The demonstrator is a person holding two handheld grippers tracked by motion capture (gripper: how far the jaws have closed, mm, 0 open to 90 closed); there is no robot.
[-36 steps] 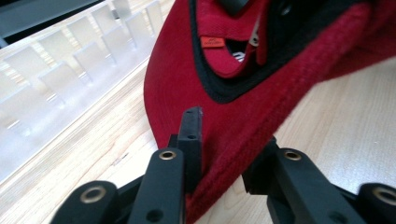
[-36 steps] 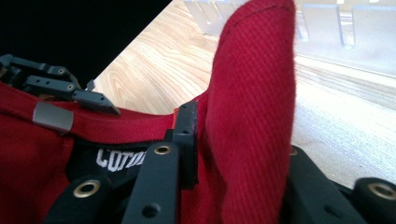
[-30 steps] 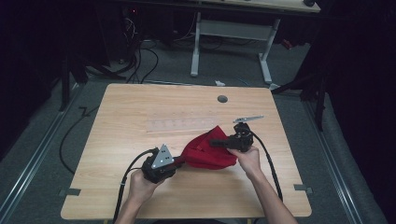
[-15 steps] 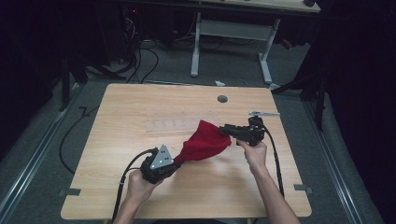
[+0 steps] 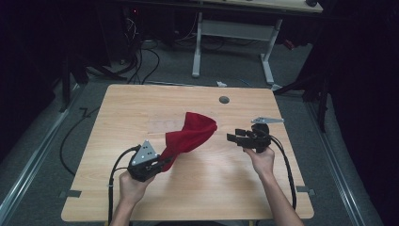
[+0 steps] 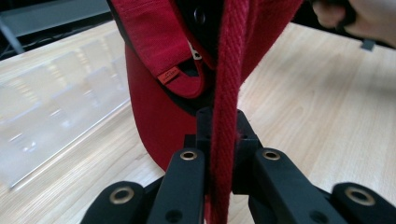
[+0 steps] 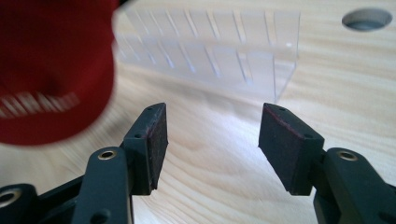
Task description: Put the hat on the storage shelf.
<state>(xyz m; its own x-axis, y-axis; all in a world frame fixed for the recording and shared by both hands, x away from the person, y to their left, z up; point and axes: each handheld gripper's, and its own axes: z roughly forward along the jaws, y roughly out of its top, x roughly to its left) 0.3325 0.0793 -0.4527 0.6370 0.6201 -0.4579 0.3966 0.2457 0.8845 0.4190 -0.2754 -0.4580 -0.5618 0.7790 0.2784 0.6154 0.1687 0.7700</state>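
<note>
A red cap [image 5: 193, 132] is held up off the wooden table [image 5: 122, 108], sloping from its lower left end up to the right. My left gripper [image 5: 164, 162] is shut on its lower edge; in the left gripper view the jaws [image 6: 222, 158] pinch a red woven band of the cap [image 6: 149, 93]. To the right of the cap my right gripper [image 5: 230, 137] stands open and apart from it. Nothing lies between its fingers [image 7: 212, 135] in the right gripper view, where the cap [image 7: 51, 70] with white lettering shows blurred at the upper left.
A clear plastic slotted rack [image 7: 210, 51] lies on the table behind the cap, faint in the high view [image 5: 162, 125]. A round cable hole [image 5: 224, 100] sits near the far edge. Beyond the table are a desk frame [image 5: 235, 33] and cables on the floor.
My right gripper has let go of the cap and drawn back to the right, now open. The cap has risen off the table, held by the left gripper alone.
</note>
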